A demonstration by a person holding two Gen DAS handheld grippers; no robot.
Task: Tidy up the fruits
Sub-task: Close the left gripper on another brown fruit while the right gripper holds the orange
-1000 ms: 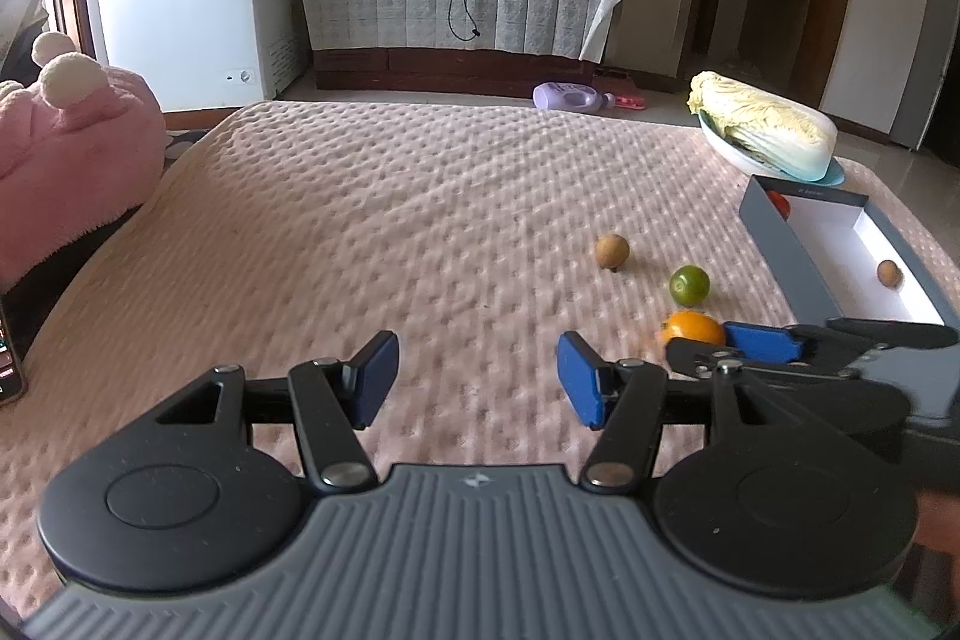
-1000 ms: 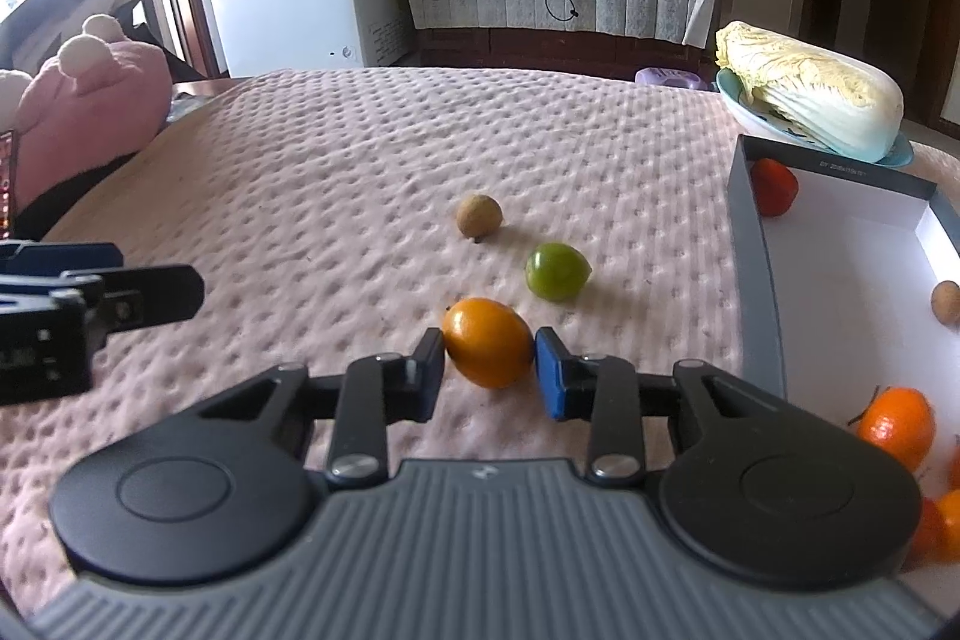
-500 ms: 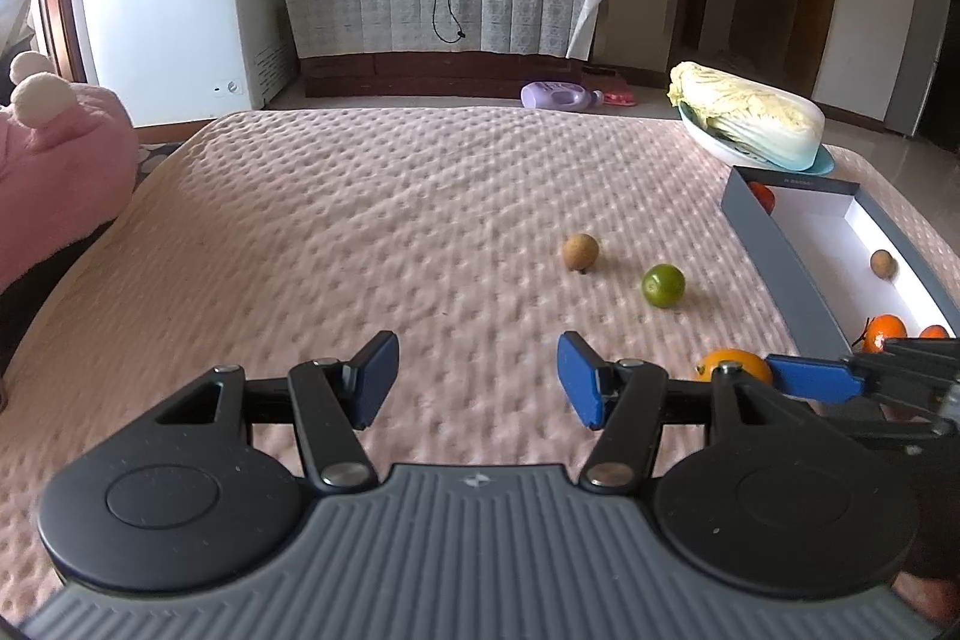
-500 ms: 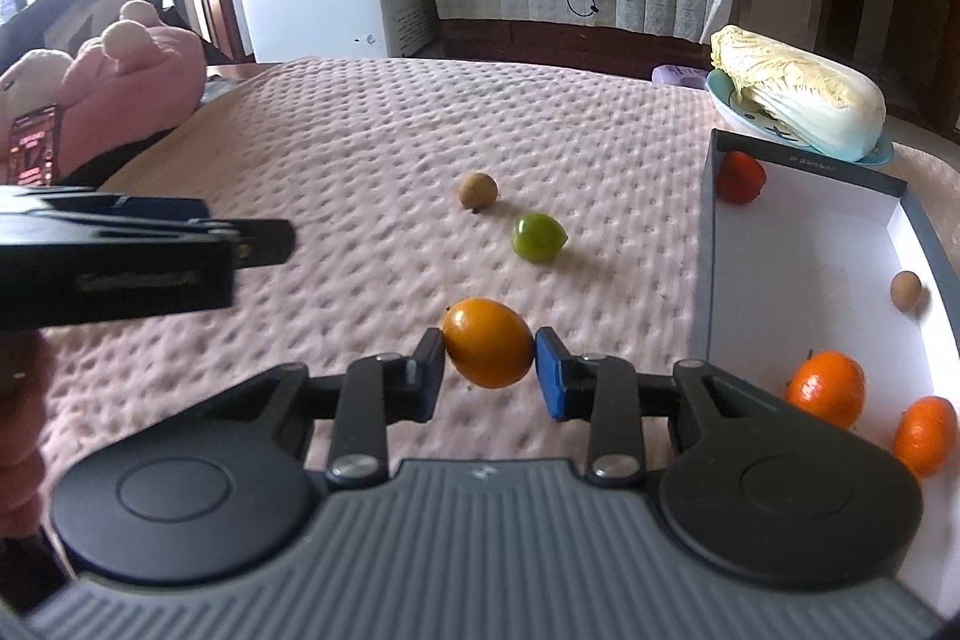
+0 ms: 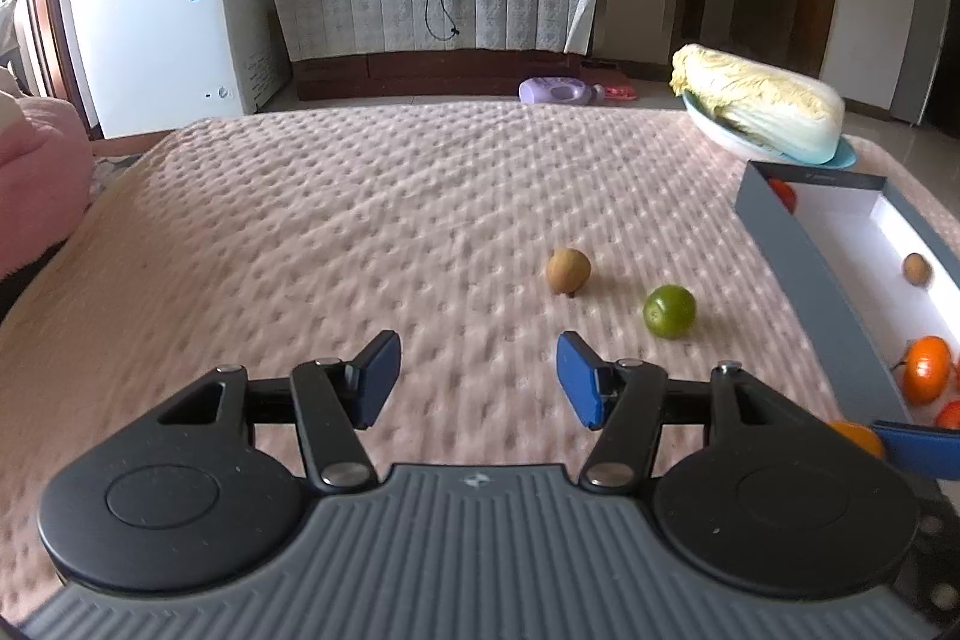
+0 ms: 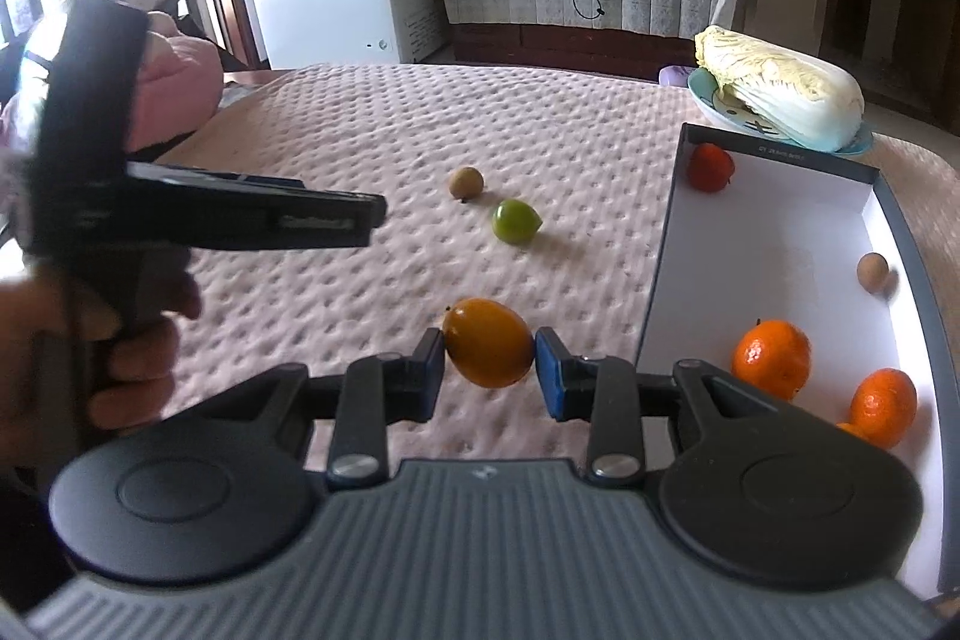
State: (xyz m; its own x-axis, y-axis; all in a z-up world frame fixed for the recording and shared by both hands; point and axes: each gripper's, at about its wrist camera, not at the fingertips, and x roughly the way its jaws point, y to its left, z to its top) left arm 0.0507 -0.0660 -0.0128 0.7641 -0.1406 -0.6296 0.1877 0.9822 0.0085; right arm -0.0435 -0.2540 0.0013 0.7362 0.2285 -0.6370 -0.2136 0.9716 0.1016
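Observation:
My right gripper (image 6: 489, 361) is shut on an orange fruit (image 6: 489, 342) and holds it above the pink cloth, just left of the grey box (image 6: 660, 268). The box holds a red fruit (image 6: 710, 167), a small brown fruit (image 6: 872, 271) and tangerines (image 6: 771, 358). A green lime (image 6: 515, 221) and a brown fruit (image 6: 466, 183) lie on the cloth beyond. My left gripper (image 5: 477, 376) is open and empty over the cloth; the lime (image 5: 669, 311) and brown fruit (image 5: 568, 270) lie ahead to its right.
A napa cabbage (image 5: 759, 103) on a blue plate sits behind the box (image 5: 804, 268). A pink plush (image 5: 36, 196) lies at the left edge. A white freezer (image 5: 162, 22) and a covered bench stand beyond the table.
My right gripper has lifted the orange fruit off the cloth and carried it right, toward the box. My left gripper has risen and drawn back, still open.

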